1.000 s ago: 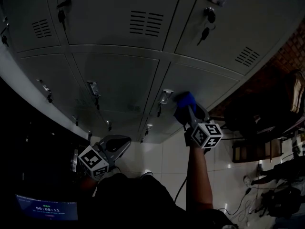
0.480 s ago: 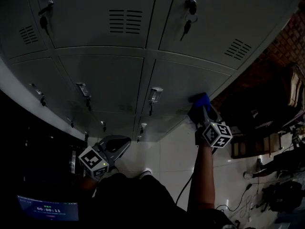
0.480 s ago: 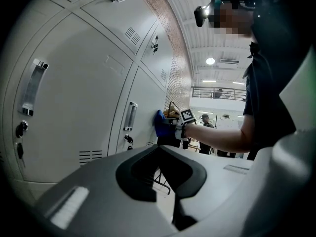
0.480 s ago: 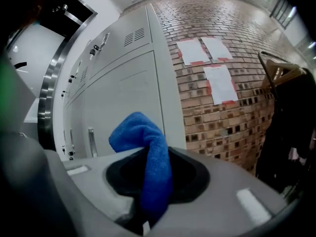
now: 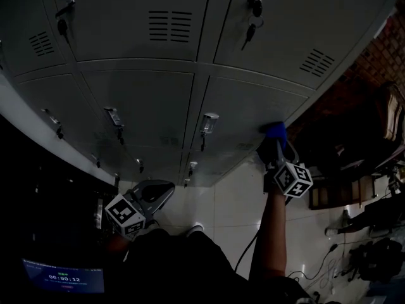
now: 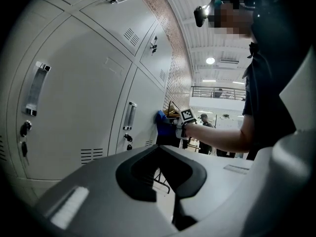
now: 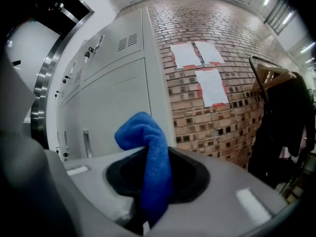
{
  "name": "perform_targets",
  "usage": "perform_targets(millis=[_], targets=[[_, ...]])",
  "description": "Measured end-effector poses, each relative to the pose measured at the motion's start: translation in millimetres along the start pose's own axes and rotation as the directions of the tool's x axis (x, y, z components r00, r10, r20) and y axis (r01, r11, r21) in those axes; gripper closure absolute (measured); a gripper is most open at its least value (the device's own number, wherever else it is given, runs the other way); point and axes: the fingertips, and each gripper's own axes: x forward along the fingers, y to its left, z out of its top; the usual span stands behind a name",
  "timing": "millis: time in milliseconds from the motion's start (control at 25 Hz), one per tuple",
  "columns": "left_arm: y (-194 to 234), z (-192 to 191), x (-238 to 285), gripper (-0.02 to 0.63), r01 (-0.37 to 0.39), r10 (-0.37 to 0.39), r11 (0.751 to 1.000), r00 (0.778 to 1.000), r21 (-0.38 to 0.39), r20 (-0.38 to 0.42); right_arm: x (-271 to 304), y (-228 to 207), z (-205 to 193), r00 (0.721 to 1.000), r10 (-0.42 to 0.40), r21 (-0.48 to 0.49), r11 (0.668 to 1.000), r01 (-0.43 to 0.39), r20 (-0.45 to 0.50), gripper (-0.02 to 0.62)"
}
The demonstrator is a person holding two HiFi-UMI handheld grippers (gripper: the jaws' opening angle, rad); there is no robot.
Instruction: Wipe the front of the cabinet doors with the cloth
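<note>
A bank of grey metal cabinet doors (image 5: 158, 100) fills the head view. My right gripper (image 5: 276, 145) is shut on a blue cloth (image 5: 276, 130), whose tip lies at the right edge of a lower door (image 5: 253, 109). The right gripper view shows the blue cloth (image 7: 148, 162) pinched between the jaws and standing up before the cabinet's end door (image 7: 116, 107). My left gripper (image 5: 155, 192) hangs low near the person's body, apart from the doors, its jaws shut with nothing in them. From the left gripper view the blue cloth (image 6: 161, 118) touches a door (image 6: 143, 112).
Door handles (image 5: 209, 124) and keys (image 5: 247, 35) stick out from the doors. A brick wall (image 7: 217, 88) with taped papers adjoins the cabinet's end. A dark coat on a rack (image 7: 284, 127) stands to the right. White tiled floor (image 5: 228, 208) lies below.
My right gripper has carried the blue cloth rightward along the lower door, from beside the handle to the door's right edge. The left gripper has stayed in place.
</note>
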Motion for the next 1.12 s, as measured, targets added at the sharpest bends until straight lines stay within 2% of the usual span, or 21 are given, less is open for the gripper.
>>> perform_targets(millis=[240, 400, 640, 880, 1120], targets=[[2.6, -2.1, -13.8, 0.604, 0.004, -0.004, 1.000, 1.000, -0.004, 0.002, -3.0, 70.0, -2.9, 0.992, 0.124, -0.016, 0.992, -0.124, 0.031, 0.512], [4.4, -3.2, -25.9, 0.604, 0.003, -0.003, 1.000, 1.000, -0.005, 0.001, 7.9, 125.5, -33.2, 0.973, 0.230, -0.027, 0.973, -0.230, -0.025, 0.512], [16.6, -2.7, -51.5, 0.604, -0.032, 0.032, 0.999, 0.999, -0.008, 0.007, 28.1, 189.2, -72.3, 0.935, 0.333, -0.044, 0.939, -0.340, -0.118, 0.512], [26.6, -5.6, -71.4, 0.604, -0.069, 0.069, 0.997, 0.998, -0.017, 0.008, 49.2, 223.2, -98.9, 0.906, 0.383, -0.028, 0.919, -0.393, -0.179, 0.512], [34.2, -6.7, -81.1, 0.604, -0.098, 0.098, 0.995, 0.995, -0.022, 0.008, 58.1, 217.9, -105.1, 0.915, 0.363, -0.010, 0.929, -0.371, -0.177, 0.512]])
